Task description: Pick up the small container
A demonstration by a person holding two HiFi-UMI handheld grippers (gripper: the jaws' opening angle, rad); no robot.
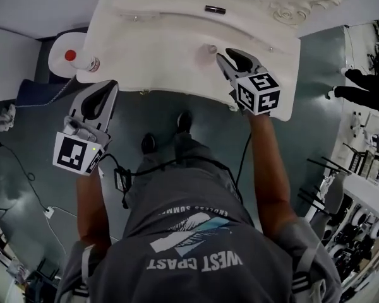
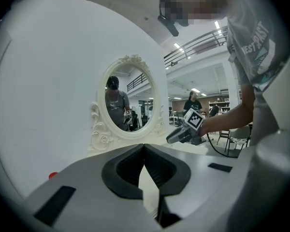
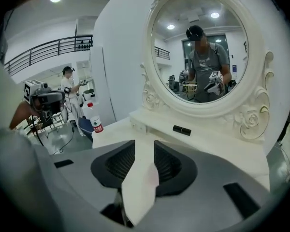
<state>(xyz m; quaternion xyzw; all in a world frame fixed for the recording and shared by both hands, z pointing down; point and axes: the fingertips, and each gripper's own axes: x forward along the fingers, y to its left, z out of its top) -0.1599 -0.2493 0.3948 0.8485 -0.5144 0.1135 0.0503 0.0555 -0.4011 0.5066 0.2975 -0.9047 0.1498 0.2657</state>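
Here, right gripper (image 1: 225,53) slants down, jaws parted; left gripper (image 1: 111,84) hovers, jaws pressed together.

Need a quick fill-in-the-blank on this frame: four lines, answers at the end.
The right gripper has its jaws ____ above the vanity table.
The left gripper has its jaws ____, with nothing between them.
The bottle at the table's edge has a ____ cap.
The black tube lies at the foot of the oval ____.
Missing words: open; shut; red; mirror.

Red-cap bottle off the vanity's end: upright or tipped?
Upright: in the right gripper view the bottle stands vertical with its red cap on top.
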